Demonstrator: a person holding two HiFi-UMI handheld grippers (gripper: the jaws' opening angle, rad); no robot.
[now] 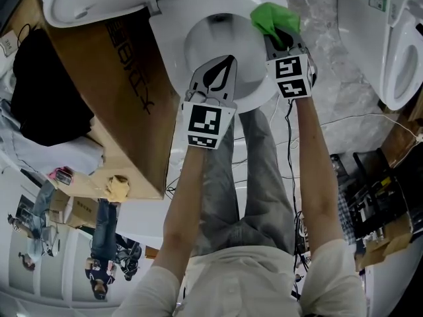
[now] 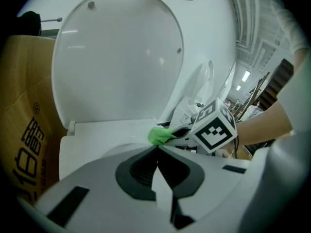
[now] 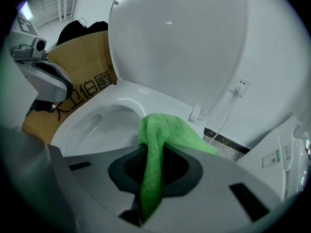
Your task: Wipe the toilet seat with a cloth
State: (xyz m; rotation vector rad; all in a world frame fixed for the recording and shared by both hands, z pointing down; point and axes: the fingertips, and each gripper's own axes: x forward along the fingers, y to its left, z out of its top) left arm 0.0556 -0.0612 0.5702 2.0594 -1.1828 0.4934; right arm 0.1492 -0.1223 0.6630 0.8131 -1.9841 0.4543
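1. Green pile fabric nearest: cloth (image 3: 160, 130) pinched between the jaws of the right tongs (image 3: 154, 152). One tail hanging down through the throat, the rest bunched ahead of the tips.
2. Judged soft, light and limp. No breakage risk. Likely to fold, drag and bunch rather than lie flat, and to grip a little on glazed white. Best held as here, by a gathered fold well in from the edge, with enough loose fabric in front to press down as a pad.
3. Left tongs (image 2: 158, 154) closed on nothing, jaws meeting along a thin line. Held above the front of the bowl, near the right pair.
4. Past the tips: cloth sitting at the right rear of the toilet seat (image 3: 136, 92), near the hinge (image 3: 195, 113). Actual contact masked by the bunch itself; probably touching, not certain.
5. Hard to tell whether that white ring is the seat proper or bare rim. Only one raised lid (image 3: 175, 47) plainly visible behind it.
6. Farthest: cardboard box (image 1: 125, 98) just beside the toilet on the left, and a second toilet (image 1: 403, 51) cut off by the right edge. Toilet base hidden under arms and legs in the head view.
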